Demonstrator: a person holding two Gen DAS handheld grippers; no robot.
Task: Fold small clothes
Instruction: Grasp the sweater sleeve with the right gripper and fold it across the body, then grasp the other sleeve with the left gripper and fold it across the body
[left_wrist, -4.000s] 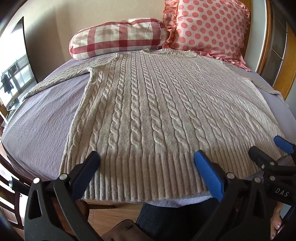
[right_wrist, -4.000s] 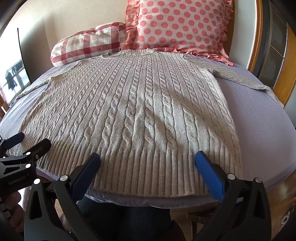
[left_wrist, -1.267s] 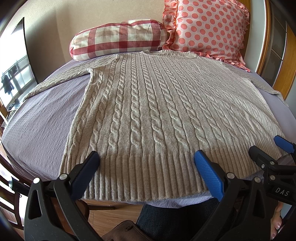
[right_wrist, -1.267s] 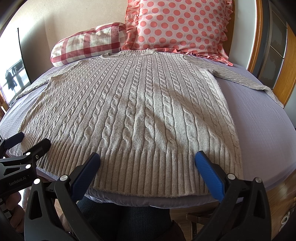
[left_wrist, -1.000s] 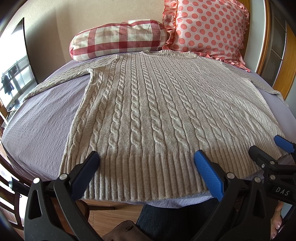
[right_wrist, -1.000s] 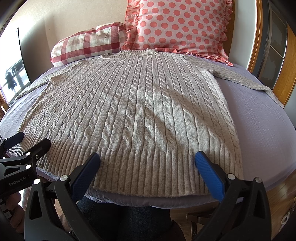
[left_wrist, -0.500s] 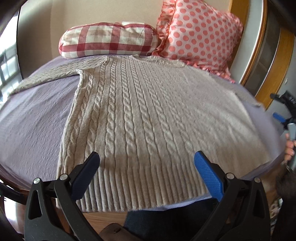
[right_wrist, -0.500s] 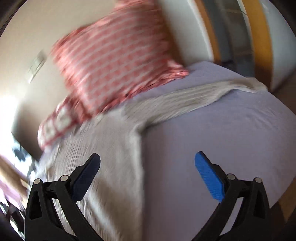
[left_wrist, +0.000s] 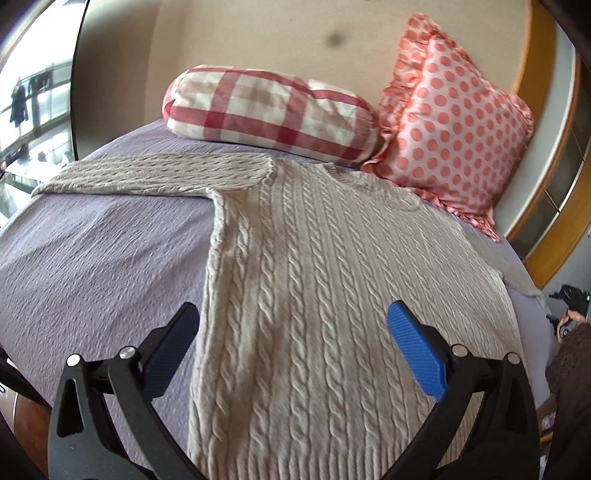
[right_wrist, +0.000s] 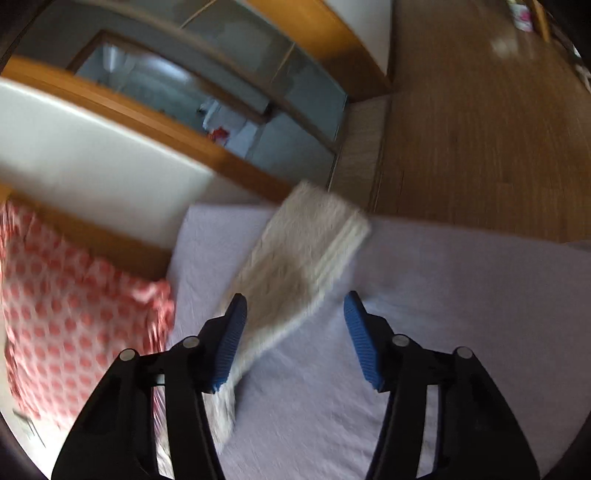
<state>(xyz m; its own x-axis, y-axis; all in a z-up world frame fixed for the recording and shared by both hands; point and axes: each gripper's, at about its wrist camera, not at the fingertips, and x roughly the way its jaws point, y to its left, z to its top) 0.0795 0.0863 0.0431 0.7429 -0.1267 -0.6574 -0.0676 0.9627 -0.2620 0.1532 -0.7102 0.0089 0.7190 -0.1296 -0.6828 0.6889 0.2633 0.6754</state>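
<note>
A beige cable-knit sweater (left_wrist: 332, 280) lies flat on a lilac bedspread (left_wrist: 92, 258), its left sleeve (left_wrist: 147, 177) stretched out to the left. My left gripper (left_wrist: 291, 343) is open and empty, above the sweater's left side seam. My right gripper (right_wrist: 295, 332) is open over the sweater's right sleeve (right_wrist: 303, 251), whose ribbed cuff (right_wrist: 347, 236) lies near the bed's edge. The sleeve runs between the blue pads (right_wrist: 232, 339); the view is blurred.
A red checked pillow (left_wrist: 269, 107) and a pink dotted cushion (left_wrist: 454, 125) stand at the head of the bed. The cushion also shows in the right wrist view (right_wrist: 66, 302). A wooden bed frame (right_wrist: 147, 125) and wood floor (right_wrist: 480, 129) lie beyond the cuff.
Both grippers left the hem. The left moved forward and left along the side seam. The right swung far right to the right sleeve's cuff, and its jaws have narrowed.
</note>
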